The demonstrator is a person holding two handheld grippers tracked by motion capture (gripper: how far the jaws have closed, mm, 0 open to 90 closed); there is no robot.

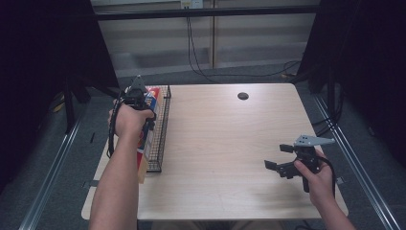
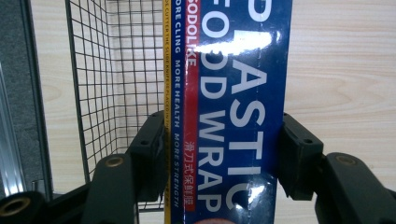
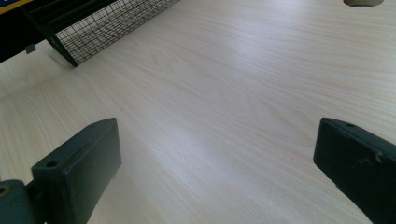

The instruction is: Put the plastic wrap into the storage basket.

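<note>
Plastic wrap box [image 2: 229, 112], long and dark blue with a red and yellow stripe and white lettering, sits clamped between the two black jaws of the left gripper [image 2: 223, 154]; in the left gripper view each jaw presses a long side of the box. In the high view this gripper [image 1: 138, 98] appears at the left of the frame, held in the person's left hand [image 1: 127, 120], with the box [image 1: 143, 143] running lengthwise toward the lower left, over the black wire basket [image 1: 160, 129]. The basket stands along the left edge of the light wooden table [image 1: 225, 143]. Whether the box rests on the basket floor or hangs above it cannot be told.

At the lower right of the high view, the right hand [image 1: 318, 179] holds the right gripper [image 1: 280, 157] above bare tabletop, well apart from the basket. Its jaws stand wide apart with nothing between them, as the right gripper view confirms [image 3: 215, 163]; the basket's end [image 3: 107, 25] shows in that view's upper left. A round dark hole [image 1: 242, 96] marks the table's far side.
</note>
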